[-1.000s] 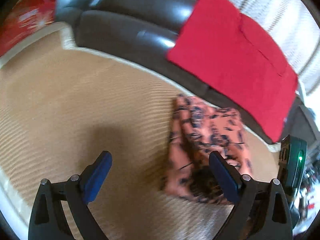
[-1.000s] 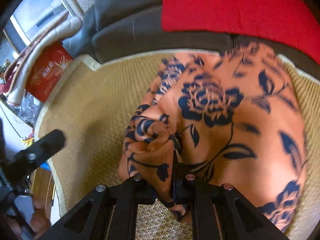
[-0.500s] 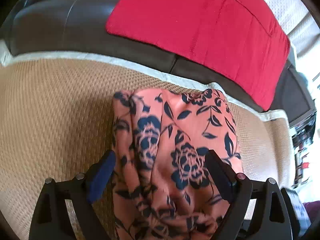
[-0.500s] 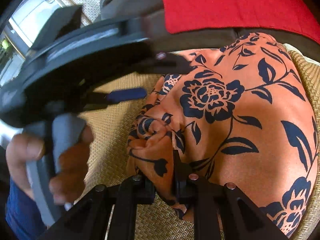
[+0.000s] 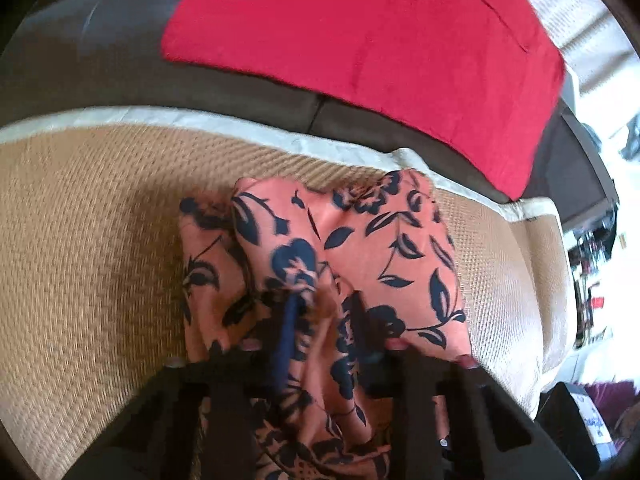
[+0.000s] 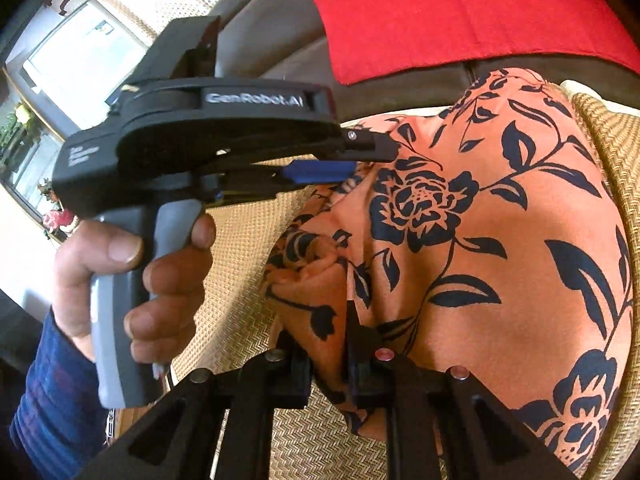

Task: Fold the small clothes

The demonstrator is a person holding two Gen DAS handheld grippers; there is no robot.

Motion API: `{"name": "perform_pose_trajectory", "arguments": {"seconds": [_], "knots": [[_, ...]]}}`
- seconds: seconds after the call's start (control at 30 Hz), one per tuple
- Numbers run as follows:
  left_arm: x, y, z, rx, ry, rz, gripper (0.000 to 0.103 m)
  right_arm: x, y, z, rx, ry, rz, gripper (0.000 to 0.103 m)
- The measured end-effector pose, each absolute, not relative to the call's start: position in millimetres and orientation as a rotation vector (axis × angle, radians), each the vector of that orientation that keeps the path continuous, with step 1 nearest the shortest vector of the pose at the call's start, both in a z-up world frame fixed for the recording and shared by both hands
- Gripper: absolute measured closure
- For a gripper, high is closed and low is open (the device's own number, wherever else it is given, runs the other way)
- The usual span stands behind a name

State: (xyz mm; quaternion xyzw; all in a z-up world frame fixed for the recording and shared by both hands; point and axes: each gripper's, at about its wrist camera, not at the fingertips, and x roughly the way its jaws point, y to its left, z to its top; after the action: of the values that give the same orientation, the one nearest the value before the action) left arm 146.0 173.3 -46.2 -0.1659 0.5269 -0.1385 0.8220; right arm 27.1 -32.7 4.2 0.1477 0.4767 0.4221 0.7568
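An orange garment with a dark blue flower print [image 5: 380,240] [image 6: 500,220] lies bunched on a woven tan mat [image 5: 100,220]. My left gripper [image 5: 324,312] points down at its near left edge. Its jaws are closing, with a ridge of the fabric pinched between the blue pad and the dark finger. The right wrist view shows that gripper [image 6: 372,160] from the side, its tips in the cloth at the garment's upper left and a person's hand [image 6: 160,280] on its grey handle. My right gripper [image 6: 328,332] is shut on a gathered fold at the garment's near edge.
A red cloth [image 5: 360,40] [image 6: 460,8] is draped over the dark sofa back [image 5: 100,60] behind the mat. The mat has a pale border [image 5: 200,120]. Shelves and clutter [image 5: 592,260] show at the far right. A window [image 6: 80,64] is at the left.
My left gripper swung from the bare mat over to the garment and went from wide open to closed on a ridge of fabric. The right gripper kept its hold and shifted a little.
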Motion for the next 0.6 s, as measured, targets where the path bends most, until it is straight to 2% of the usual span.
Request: {"name": "perform_pose_trajectory", "arguments": {"seconds": [0.1,0.27,0.33,0.37,0.4,0.5,0.6], "knots": [[150.6,166.9,-30.6,-0.312,1.027,-0.375,0.097,27.0,-36.6,8.6,0.323,1.033,0.928,0.089],[138.1,178.5,-0.3,-0.280,0.888,-0.312,0.096,22.4,-37.8,16.8,0.283,1.009,0.931,0.089],[128.2,199.6,-12.8,-0.335,0.925,-0.237,0.080,22.1,-38.7,15.5,0.282,1.014,0.925,0.088],[123.3,207.2,-21.8,-0.379,0.953,-0.226,0.061,22.6,-39.5,13.5,0.282,1.018,0.926,0.088],[117.8,213.3,-31.7,-0.423,0.986,-0.211,0.054,22.2,-38.2,10.4,0.279,1.023,0.925,0.088],[99.6,208.7,-46.8,-0.457,1.062,-0.253,0.051,19.7,-32.4,5.4,0.261,1.018,0.926,0.088],[95.3,193.8,-46.2,-0.484,1.110,-0.321,0.041,14.9,-34.1,11.3,0.238,0.997,0.926,0.088]]}}
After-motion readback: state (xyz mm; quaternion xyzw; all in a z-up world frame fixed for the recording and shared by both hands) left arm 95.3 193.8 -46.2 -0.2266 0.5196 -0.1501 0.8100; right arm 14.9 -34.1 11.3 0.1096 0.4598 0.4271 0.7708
